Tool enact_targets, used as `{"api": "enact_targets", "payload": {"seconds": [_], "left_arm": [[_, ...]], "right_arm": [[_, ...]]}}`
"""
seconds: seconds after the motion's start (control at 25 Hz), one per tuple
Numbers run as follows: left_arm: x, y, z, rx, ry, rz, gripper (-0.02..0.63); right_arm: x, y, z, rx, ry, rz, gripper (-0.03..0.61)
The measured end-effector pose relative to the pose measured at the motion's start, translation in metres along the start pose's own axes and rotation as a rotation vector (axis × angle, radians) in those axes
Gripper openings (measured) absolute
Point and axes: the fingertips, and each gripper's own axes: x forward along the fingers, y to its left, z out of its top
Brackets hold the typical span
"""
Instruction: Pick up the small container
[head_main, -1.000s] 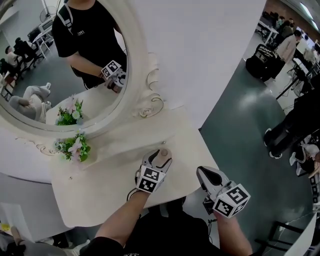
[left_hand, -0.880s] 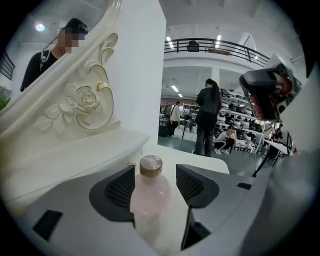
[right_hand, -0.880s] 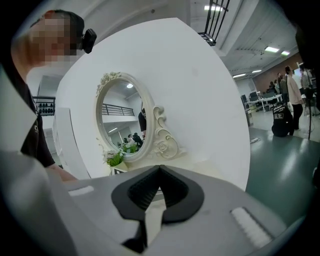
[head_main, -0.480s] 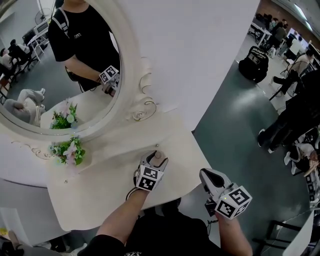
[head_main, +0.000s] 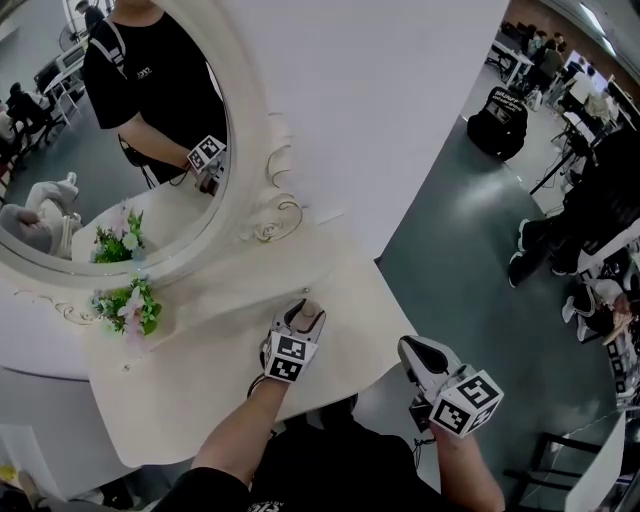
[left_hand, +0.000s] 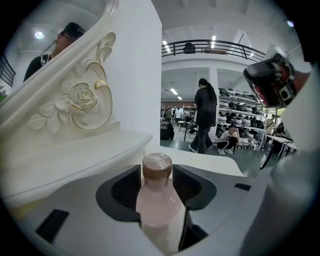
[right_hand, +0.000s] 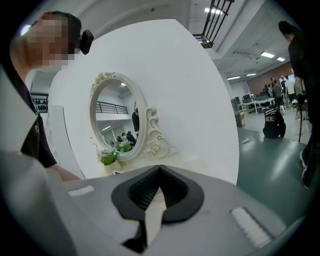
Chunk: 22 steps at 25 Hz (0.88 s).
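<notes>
Head view: the left gripper (head_main: 301, 313) reaches over the cream dressing table (head_main: 190, 345), with the pink bottle (head_main: 312, 318) standing upright near the table's right edge.

Left gripper view: the jaws are closing around the pink bottle (left_hand: 158, 200), below its brown cap (left_hand: 157, 167). The bottle is probably light, rigid and slick, so the wider body is the place to grip it.

Right gripper view: the right gripper (right_hand: 159, 175) has its jaws together and holds nothing.

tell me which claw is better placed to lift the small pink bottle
Left. The left claw has the pink bottle standing between its jaws, which are closing on it. The right claw hangs beyond the table edge, closed and empty.
</notes>
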Motion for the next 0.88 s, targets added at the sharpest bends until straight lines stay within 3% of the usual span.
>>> {"api": "enact_targets", "payload": {"seconds": [0.6,0.88], "left_arm": [[-0.008,0.003,0.005,-0.061,0.032,0.001,0.143],[-0.026,-0.001,0.038,-0.042,-0.027,-0.021,0.143]], "right_arm": [[0.002,0.006,0.000,-0.005,0.009,0.012,0.011],[0.009,0.019,0.003,-0.010,0.003,0.033,0.011]]}}
